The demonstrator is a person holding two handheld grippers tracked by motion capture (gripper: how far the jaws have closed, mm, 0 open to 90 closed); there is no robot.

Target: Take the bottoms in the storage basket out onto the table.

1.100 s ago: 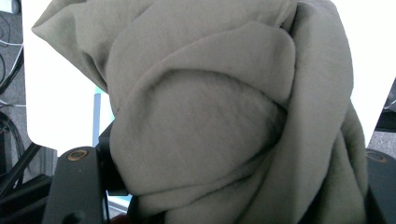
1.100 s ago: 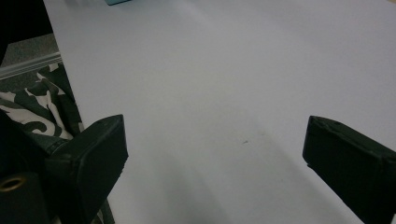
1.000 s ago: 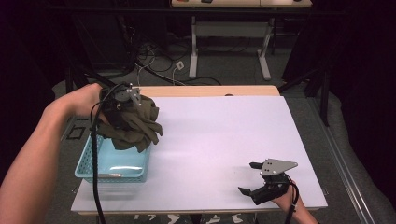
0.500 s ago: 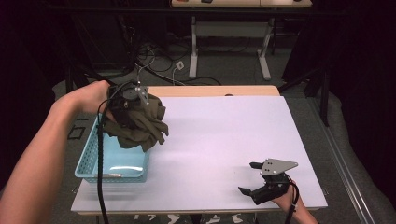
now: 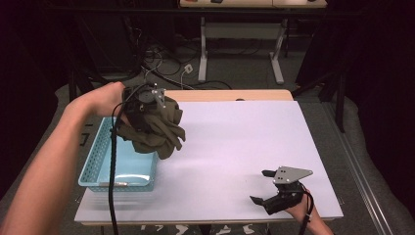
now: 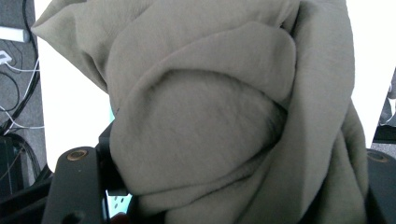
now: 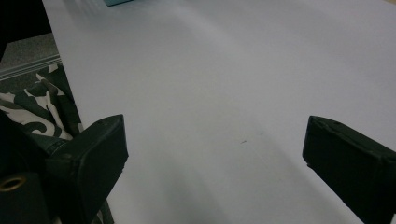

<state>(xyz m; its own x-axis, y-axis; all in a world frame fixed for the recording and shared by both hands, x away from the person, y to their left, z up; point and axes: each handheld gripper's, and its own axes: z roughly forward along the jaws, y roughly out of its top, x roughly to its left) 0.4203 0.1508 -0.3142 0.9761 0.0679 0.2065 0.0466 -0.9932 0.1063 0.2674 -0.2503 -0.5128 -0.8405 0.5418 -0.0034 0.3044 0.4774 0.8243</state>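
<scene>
My work surface is a white table top (image 5: 235, 147) with a strip of pale wood (image 5: 230, 94) showing along its far edge, and light falls evenly on it while the room around me stays dark. Beyond it the grey floor (image 5: 244, 73) carries a tangle of cables (image 5: 161, 58) and the white legs of a second desk (image 5: 240, 36). A camouflage-patterned cloth (image 7: 42, 112) lies below the near table edge.

White table (image 5: 235, 147) (left edge) bears turquoise basket (image 5: 98, 164).
</scene>
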